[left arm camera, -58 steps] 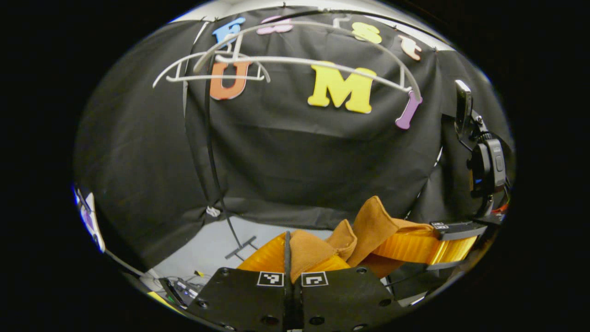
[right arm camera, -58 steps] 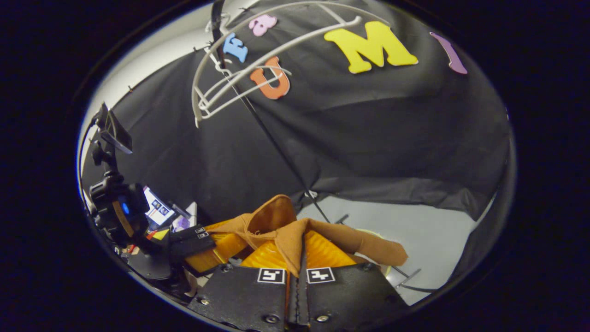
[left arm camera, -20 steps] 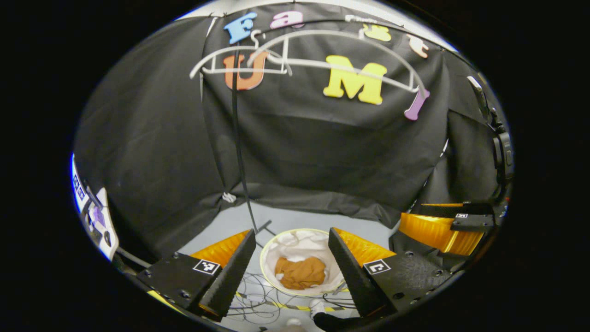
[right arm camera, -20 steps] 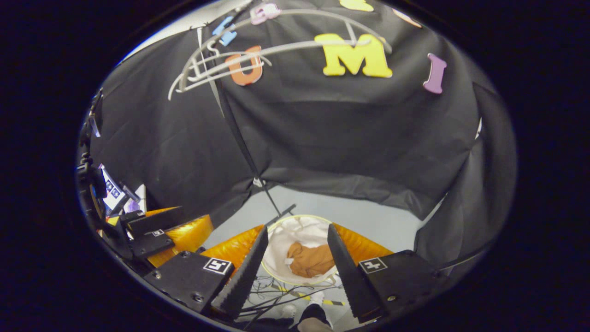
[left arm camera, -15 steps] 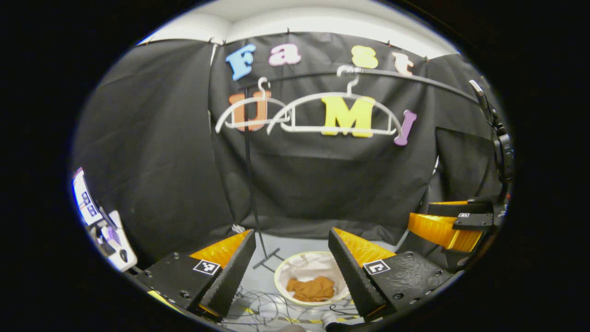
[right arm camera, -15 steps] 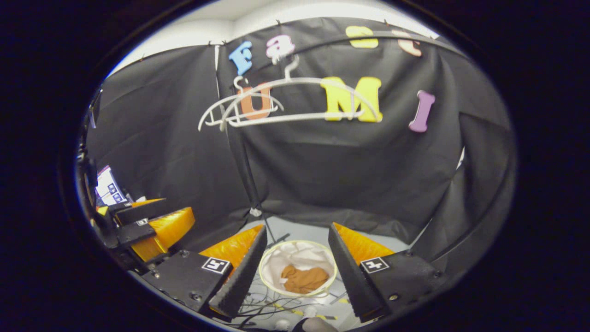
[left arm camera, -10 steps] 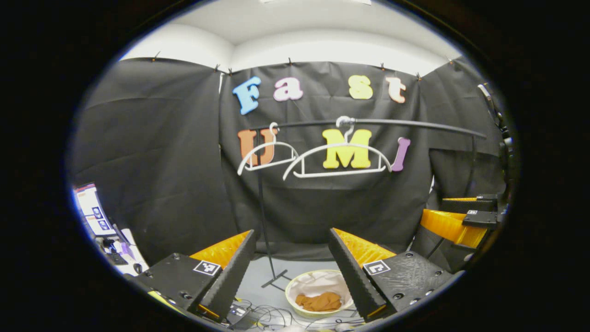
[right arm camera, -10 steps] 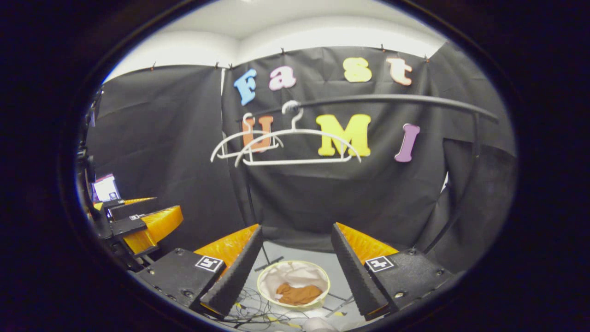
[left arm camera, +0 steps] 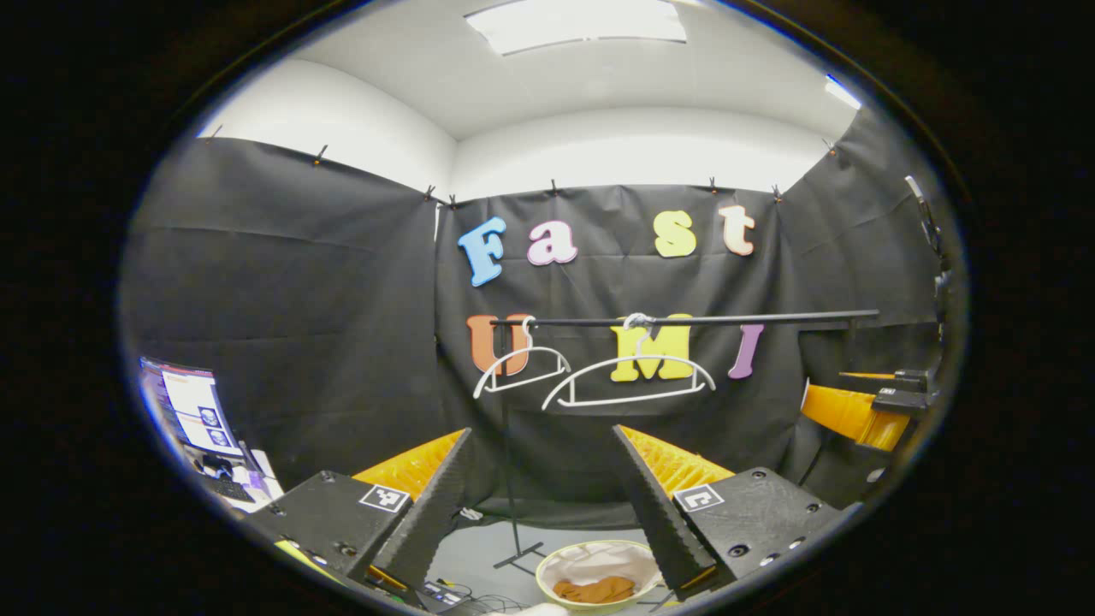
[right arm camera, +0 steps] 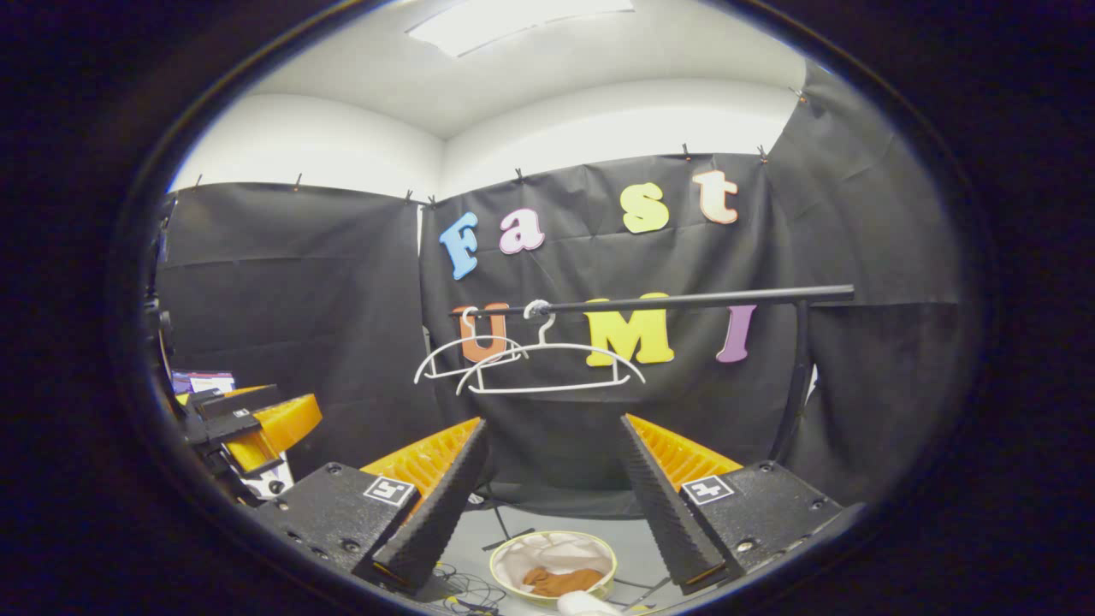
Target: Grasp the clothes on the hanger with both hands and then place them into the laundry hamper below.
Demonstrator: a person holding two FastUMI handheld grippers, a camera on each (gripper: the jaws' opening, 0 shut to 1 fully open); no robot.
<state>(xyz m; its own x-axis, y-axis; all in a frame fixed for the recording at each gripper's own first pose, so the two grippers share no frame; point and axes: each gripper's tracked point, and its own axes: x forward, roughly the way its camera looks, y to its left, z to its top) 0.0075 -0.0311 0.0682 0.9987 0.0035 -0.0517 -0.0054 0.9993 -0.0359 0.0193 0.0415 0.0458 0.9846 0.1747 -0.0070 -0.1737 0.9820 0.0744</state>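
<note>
A brown garment (left arm camera: 594, 589) lies bunched in the round white-lined hamper (left arm camera: 560, 566) on the floor, far below both grippers. The right gripper view has the garment (right arm camera: 558, 581) in the hamper (right arm camera: 513, 556) too. My left gripper (left arm camera: 541, 436) is open with nothing between its fingers. My right gripper (right arm camera: 553, 425) is open and holds nothing. Two bare white hangers (left arm camera: 629, 383) hang on the black rail (left arm camera: 684, 321) ahead, the same hangers (right arm camera: 547, 368) and rail (right arm camera: 667, 301) appearing in the right gripper view. The right gripper (left arm camera: 855, 415) appears at the far right of the left gripper view, the left gripper (right arm camera: 257, 419) at the far left of the right gripper view.
The rail's black stand (left arm camera: 513, 513) rises just left of the hamper. Cables (right arm camera: 462, 590) trail over the grey floor beside it. A lit screen and desk clutter (left arm camera: 192, 411) sit at the left.
Both grippers let go of the brown garment, which now lies in the hamper. Over the last second both open grippers have risen and tilted up, so the hamper has sunk low in both views.
</note>
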